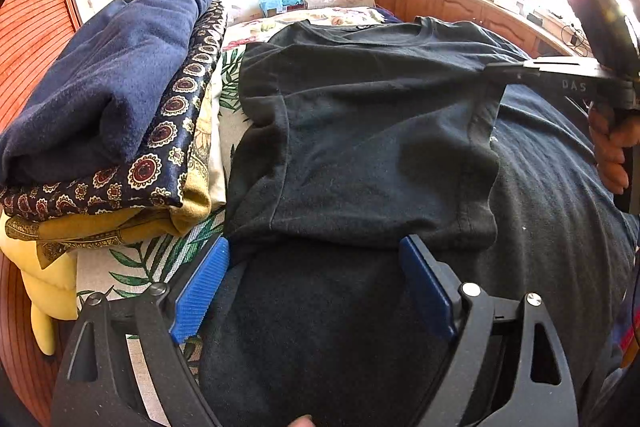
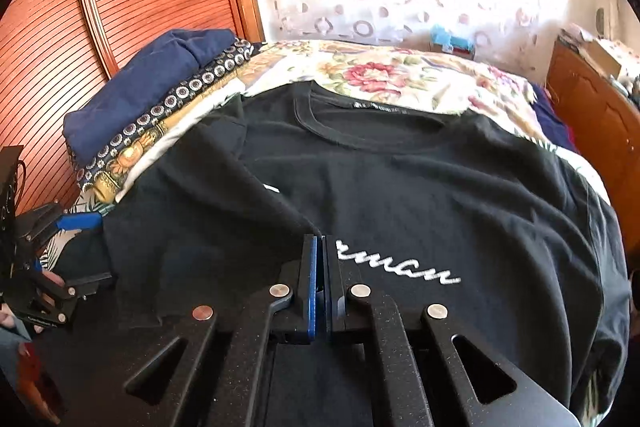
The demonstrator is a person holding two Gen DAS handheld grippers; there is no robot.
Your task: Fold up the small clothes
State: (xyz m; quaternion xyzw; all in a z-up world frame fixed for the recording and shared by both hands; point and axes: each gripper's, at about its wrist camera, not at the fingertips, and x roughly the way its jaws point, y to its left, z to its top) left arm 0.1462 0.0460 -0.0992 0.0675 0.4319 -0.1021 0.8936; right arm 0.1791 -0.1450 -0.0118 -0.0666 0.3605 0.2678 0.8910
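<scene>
Left wrist view: we see the black shirt (image 1: 360, 131) spread on the bed (image 1: 168, 259), one sleeve folded in over the body.
Left gripper (image 1: 316, 259): jaws wide apart over the shirt's lower part, pads gripping nothing.
Pile (image 1: 112, 99): folded clothes just left of the shirt (navy one on top).
Right wrist view: right gripper (image 2: 320, 247) has its jaws closed at the folded sleeve's edge; we cannot tell if cloth is pinched.
</scene>
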